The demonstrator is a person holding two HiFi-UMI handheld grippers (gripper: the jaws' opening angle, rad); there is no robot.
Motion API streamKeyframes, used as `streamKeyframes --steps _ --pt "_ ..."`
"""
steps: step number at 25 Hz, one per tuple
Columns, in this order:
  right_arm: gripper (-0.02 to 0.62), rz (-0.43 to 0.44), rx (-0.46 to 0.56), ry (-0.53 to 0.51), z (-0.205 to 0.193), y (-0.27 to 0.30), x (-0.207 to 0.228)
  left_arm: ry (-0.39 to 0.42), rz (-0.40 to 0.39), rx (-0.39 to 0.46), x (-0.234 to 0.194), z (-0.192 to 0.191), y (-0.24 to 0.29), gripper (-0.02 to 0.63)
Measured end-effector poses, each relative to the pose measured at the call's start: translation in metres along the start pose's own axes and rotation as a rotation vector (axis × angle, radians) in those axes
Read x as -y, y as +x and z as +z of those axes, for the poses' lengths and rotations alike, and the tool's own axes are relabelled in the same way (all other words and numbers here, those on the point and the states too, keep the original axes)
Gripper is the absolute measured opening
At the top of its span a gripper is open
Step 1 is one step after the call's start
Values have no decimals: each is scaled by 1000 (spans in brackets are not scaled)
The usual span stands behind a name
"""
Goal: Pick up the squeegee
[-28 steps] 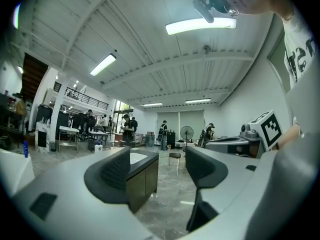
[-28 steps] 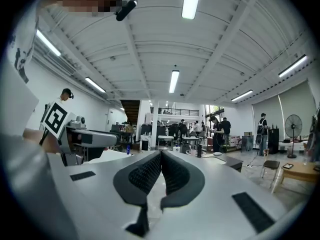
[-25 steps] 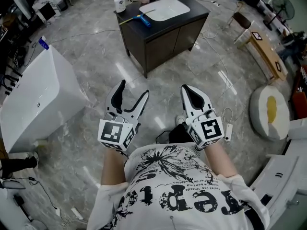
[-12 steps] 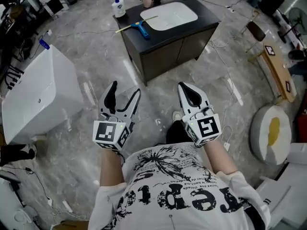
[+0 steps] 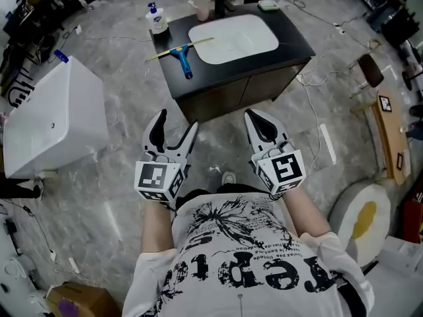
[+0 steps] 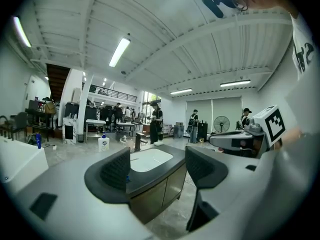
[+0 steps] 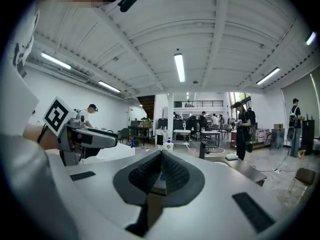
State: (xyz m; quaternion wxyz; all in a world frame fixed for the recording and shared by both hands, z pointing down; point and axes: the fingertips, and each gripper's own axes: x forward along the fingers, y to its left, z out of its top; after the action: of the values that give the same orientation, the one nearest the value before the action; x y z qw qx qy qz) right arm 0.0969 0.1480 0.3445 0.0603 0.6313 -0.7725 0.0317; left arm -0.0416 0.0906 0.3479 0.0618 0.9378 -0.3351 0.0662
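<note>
Left tool (image 5: 176,123): I read it held low in front of the torso, level with the right tool (image 5: 254,116) and beside it. Its tips point toward the bench (image 5: 205,78) and its marker cube faces the operator. In the left gripper view, the left tool (image 6: 157,169) has its jaws wide apart with nothing between them. The basin (image 6: 150,159) shows through the gap.

Right tool: same pose, on a bare forearm. In the right gripper view, the right tool (image 7: 161,171) has its pads pressed together and holds nothing.

Squeegee (image 5: 181,53): it lies flat on the bench top, just left of the basin (image 5: 232,38). Its blue handle points toward the bench's near edge, and it is well apart from both tools. A soap bottle (image 5: 157,20) stands at the bench's far-left corner.
</note>
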Motion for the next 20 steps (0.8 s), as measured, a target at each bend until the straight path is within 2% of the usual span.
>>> streamKeyframes --steps 5,10,15,20 --pt "15 84 -31 40 -14 38 41 -78 54 -58 -13 -17 53 334" --pt "15 116 -55 35 -23 95 78 -90 106 -106 -47 -30 110 334" --pt "15 144 -79 7 -31 164 114 -119 157 -155 -93 -47 181 334" --pt "15 174 -106 -18 -41 257 155 -179 232 -232 -159 -70 263 334"
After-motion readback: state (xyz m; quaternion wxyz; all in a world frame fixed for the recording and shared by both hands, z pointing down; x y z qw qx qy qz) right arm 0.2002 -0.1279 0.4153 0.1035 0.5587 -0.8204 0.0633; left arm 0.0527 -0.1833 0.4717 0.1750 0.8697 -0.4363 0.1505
